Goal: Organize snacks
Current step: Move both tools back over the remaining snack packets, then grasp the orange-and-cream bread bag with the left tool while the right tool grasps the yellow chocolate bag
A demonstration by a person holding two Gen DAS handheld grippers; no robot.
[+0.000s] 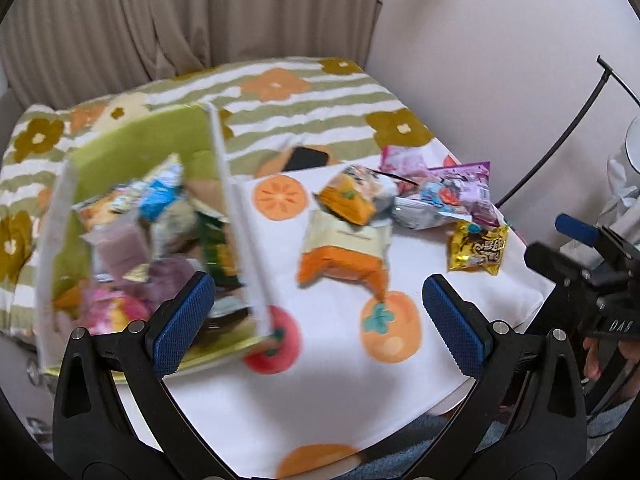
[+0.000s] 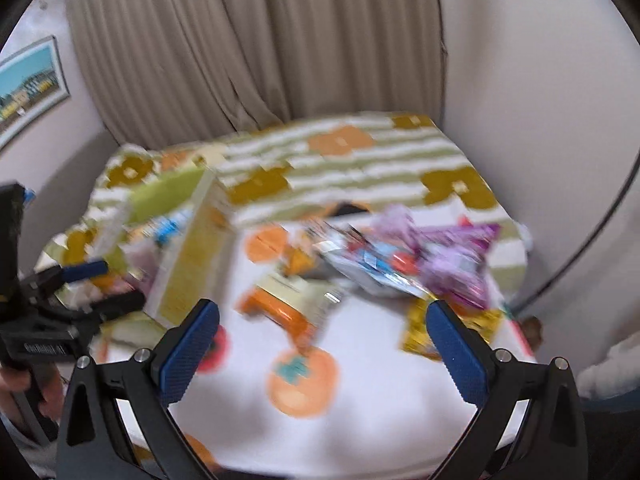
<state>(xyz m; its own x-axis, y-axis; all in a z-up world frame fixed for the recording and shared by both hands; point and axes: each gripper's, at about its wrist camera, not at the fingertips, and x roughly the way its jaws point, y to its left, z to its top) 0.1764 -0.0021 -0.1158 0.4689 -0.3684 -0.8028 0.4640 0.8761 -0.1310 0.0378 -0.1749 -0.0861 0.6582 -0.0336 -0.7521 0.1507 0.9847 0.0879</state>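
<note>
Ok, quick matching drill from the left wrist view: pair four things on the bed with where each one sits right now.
Things:
1. green box
2. gold packet
3. orange and cream packet
4. black phone

Places:
A. lying on the cloth between the box and the snack pile
B. far edge of the cloth, by the striped blanket
C. left side, holding snacks
D. right end of the loose pile

Pairs: 1-C, 2-D, 3-A, 4-B
</note>
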